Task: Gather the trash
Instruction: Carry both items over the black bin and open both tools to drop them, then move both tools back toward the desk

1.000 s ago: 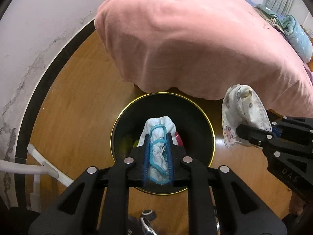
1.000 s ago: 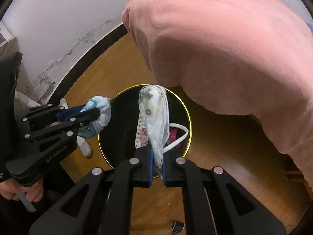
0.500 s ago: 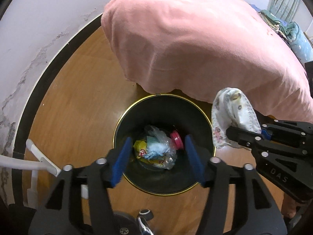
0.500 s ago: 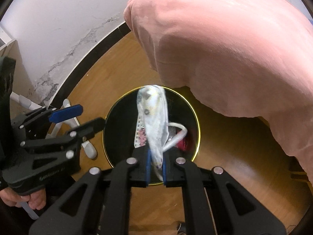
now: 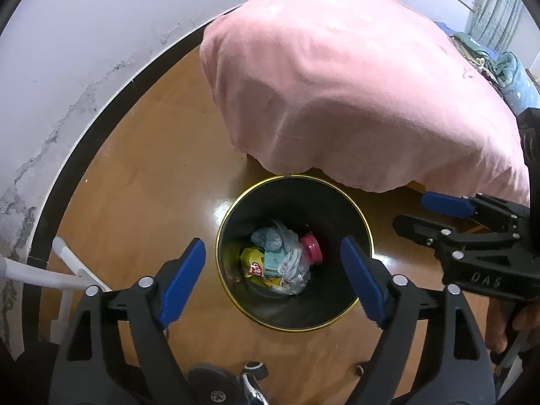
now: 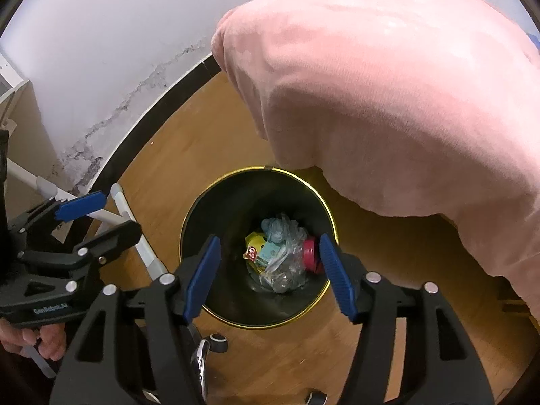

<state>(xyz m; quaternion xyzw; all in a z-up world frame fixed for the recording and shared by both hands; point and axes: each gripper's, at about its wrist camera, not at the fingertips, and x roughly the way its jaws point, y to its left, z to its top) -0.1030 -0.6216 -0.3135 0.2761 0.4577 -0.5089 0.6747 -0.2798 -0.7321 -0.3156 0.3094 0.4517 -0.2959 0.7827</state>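
- Both grippers hang over a black trash bin with a gold rim, standing on the wooden floor right at the corner of a bed with a pink blanket draped over it.
- Left gripper: jaws are spreading apart, nothing between them, you just look straight down into the bin through the gap.
- Right gripper: same deal, jaws opening up and empty, blue pads on either side of the bin's mouth.
- The trash sits at the bottom of the bin: a crumpled clear plastic bag, a light blue wad on top of it, a yellow wrapper with a red logo, a small teal packet, and something red-pink with a round cap on the right side of the pile.
- In the left wrist view the right gripper pokes in from the right edge, off to the side of the bin, with a bit of the hand holding it.
- White wall with a black baseboard runs behind, with cracked, stained patches low down.
- A white tube frame stands on the floor to the left of the bin.
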